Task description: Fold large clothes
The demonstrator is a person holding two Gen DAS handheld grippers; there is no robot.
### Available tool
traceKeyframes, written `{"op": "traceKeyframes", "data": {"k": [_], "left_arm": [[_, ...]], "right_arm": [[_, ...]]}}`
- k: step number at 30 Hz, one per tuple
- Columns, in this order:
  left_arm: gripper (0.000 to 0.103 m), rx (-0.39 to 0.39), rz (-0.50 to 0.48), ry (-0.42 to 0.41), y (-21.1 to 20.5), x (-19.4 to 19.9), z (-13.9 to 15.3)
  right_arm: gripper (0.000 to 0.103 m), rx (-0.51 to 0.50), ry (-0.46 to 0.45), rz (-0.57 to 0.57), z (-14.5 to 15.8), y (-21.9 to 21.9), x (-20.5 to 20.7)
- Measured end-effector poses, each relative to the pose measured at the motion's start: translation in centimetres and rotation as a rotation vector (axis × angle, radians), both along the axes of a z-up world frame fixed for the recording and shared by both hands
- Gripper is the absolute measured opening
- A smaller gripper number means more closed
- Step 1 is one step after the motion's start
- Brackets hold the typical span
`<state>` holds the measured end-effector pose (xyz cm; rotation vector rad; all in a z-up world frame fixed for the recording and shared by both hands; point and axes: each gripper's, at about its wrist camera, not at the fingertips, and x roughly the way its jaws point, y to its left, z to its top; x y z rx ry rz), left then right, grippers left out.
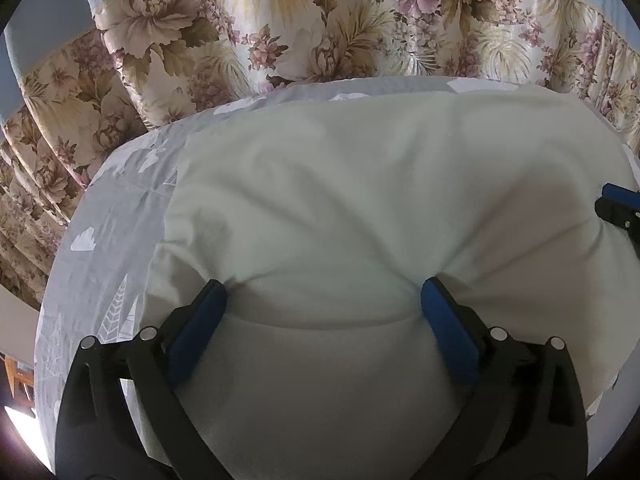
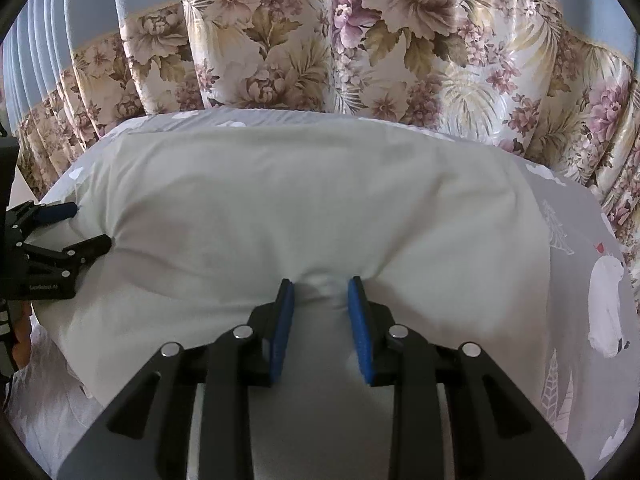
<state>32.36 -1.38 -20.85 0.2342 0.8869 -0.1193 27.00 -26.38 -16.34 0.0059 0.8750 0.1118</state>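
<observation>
A large white garment point(image 1: 320, 180) lies spread over a grey printed bed sheet point(image 1: 112, 208). My left gripper point(image 1: 323, 284) stands open wide, and both blue pads point(image 1: 200, 320) rest on the cloth near a fold line without pinching it. In the right wrist view the right gripper point(image 2: 320, 284) is shut on a bunched ridge of the white garment point(image 2: 300, 200), with creases radiating from the pinch. The left gripper point(image 2: 90, 226) shows at the left edge of that view, and the right gripper point(image 1: 612, 200) shows at the right edge of the left wrist view.
A floral curtain point(image 2: 320, 40) with a blue upper band hangs close behind the bed's far edge. The grey sheet point(image 2: 572, 280), printed with trees, clouds and a white bear, shows beyond the garment on both sides.
</observation>
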Motion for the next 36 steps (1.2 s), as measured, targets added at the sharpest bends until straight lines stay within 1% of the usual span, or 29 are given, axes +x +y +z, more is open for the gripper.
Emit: {"op": "traceKeyframes", "data": {"k": [9, 13, 15, 16, 17, 18, 20, 23, 26, 29, 31, 36], "left_arm": [[0.1, -0.006, 0.004, 0.02, 0.2, 0.8, -0.1], [0.1, -0.004, 0.015, 0.044, -0.1, 1.6, 0.0], [0.1, -0.011, 0.029, 0.049, -0.1, 1.6, 0.5], [0.1, -0.015, 0.036, 0.051, 0.0, 1.4, 0.8], [0.1, -0.023, 0.045, 0.052, 0.1, 1.0, 1.4], [0.1, -0.031, 0.047, 0.05, 0.1, 0.5, 1.9], [0.1, -0.052, 0.037, 0.042, 0.0, -0.6, 3.0], [0.1, -0.069, 0.012, 0.034, -1.0, -2.0, 4.5], [0.1, -0.086, -0.028, 0.024, -2.7, -3.2, 5.8], [0.1, -0.079, -0.062, 0.013, -4.7, -4.1, 6.2], [0.1, -0.07, -0.083, 0.027, -6.1, -4.3, 5.9], [0.1, -0.058, -0.104, 0.055, -8.0, -4.4, 5.3]], "right_arm": [[0.03, -0.008, -0.007, -0.009, 0.0, 0.1, 0.1], [0.032, 0.032, 0.005, -0.018, 0.3, -0.4, 0.7], [0.044, 0.098, 0.018, -0.01, 0.8, -1.1, 0.6], [0.06, 0.153, 0.026, -0.011, 1.4, -1.8, 0.3], [0.069, 0.189, 0.02, -0.035, 2.1, -2.6, -0.2], [0.071, 0.214, 0.0, -0.067, 2.8, -3.5, -0.9], [0.076, 0.258, -0.029, -0.095, 3.9, -5.0, -1.9], [0.079, 0.33, -0.047, -0.156, 5.2, -7.9, -3.0], [0.08, 0.42, -0.052, -0.222, 5.3, -10.7, -3.9], [0.08, 0.491, -0.027, -0.299, 4.1, -13.1, -4.8], [0.08, 0.525, -0.008, -0.316, 2.9, -13.9, -5.2], [0.08, 0.552, 0.041, -0.341, 0.3, -14.7, -5.8]]}}
